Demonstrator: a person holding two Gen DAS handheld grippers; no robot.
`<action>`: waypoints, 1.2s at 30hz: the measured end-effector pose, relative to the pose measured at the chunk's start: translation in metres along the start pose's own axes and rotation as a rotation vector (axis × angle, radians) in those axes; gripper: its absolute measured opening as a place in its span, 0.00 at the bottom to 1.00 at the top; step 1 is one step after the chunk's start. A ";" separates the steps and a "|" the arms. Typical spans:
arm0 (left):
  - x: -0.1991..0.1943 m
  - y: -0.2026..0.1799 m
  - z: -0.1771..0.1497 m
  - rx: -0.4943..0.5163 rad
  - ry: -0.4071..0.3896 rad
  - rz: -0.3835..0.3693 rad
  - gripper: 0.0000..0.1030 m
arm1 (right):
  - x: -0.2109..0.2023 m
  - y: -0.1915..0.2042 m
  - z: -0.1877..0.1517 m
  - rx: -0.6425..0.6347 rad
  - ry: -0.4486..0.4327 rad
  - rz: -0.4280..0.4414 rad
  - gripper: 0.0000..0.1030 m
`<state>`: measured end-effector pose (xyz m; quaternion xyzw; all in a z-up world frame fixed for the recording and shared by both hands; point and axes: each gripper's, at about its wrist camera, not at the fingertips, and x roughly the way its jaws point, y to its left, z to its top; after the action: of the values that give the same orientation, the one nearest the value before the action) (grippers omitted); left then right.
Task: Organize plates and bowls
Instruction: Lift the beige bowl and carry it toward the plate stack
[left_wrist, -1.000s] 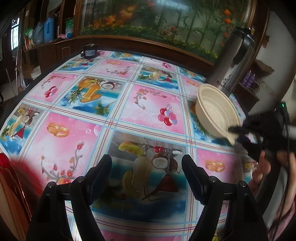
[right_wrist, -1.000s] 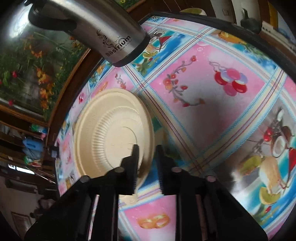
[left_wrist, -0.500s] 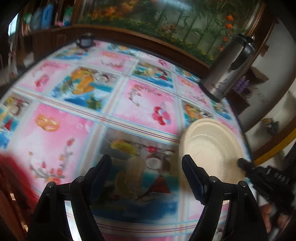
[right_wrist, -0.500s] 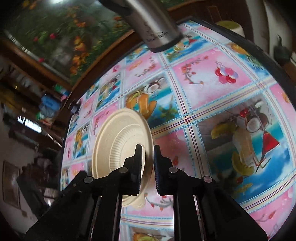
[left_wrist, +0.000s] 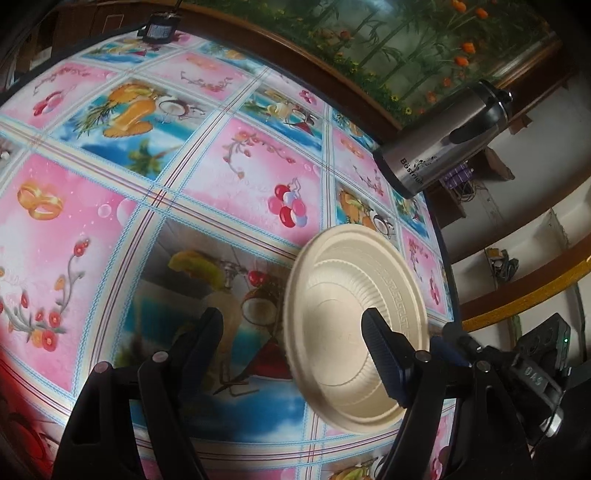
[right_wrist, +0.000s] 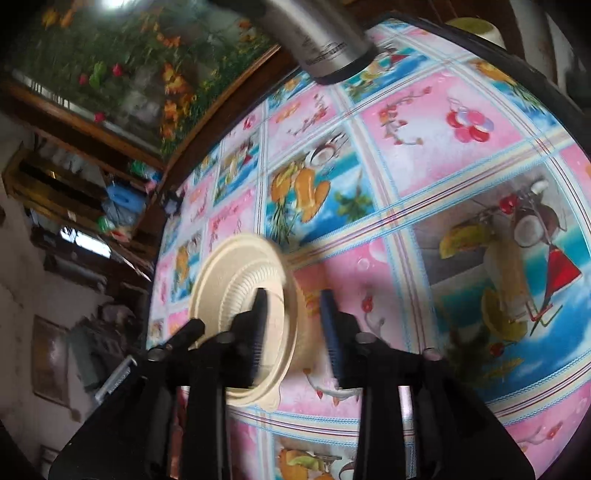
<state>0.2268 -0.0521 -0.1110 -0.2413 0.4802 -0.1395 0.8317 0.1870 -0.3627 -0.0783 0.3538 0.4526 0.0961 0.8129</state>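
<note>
Left wrist view first: the left gripper (left_wrist: 291, 325) hangs over the flowered tablecloth (left_wrist: 229, 173) with its jaws spread wide and nothing between them. To the right of its gap lies the cream bowl (left_wrist: 343, 314), hollow side up, on the cloth near the table's right edge; the gripper's right finger (left_wrist: 384, 354) crosses in front of the bowl's rim, though contact cannot be judged. Farther right, the right gripper's black body (left_wrist: 524, 369) sits beside the bowl. At the upper right a steel thermos (left_wrist: 443, 144) stands on the table's far corner, well apart from the bowl.

Right wrist view, left to right — the bowl (right_wrist: 225, 280) appears tilted and blurred, its rim between the fingers of the right gripper (right_wrist: 291, 332). The jaws stand partly open, a clear gap on each side of the rim — no grip on it. The thermos (right_wrist: 317, 40) stands at the top.
</note>
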 end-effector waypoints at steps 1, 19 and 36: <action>0.001 -0.003 -0.001 0.010 0.000 0.009 0.74 | -0.001 -0.002 0.001 0.012 -0.002 0.010 0.33; 0.008 0.006 -0.002 -0.003 0.041 -0.020 0.10 | 0.032 0.003 -0.008 0.033 0.041 -0.028 0.16; -0.012 -0.005 -0.008 0.049 0.004 0.007 0.09 | 0.016 0.010 -0.017 0.040 -0.019 0.003 0.09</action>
<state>0.2139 -0.0529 -0.1025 -0.2189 0.4792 -0.1487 0.8369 0.1845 -0.3393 -0.0880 0.3716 0.4460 0.0848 0.8098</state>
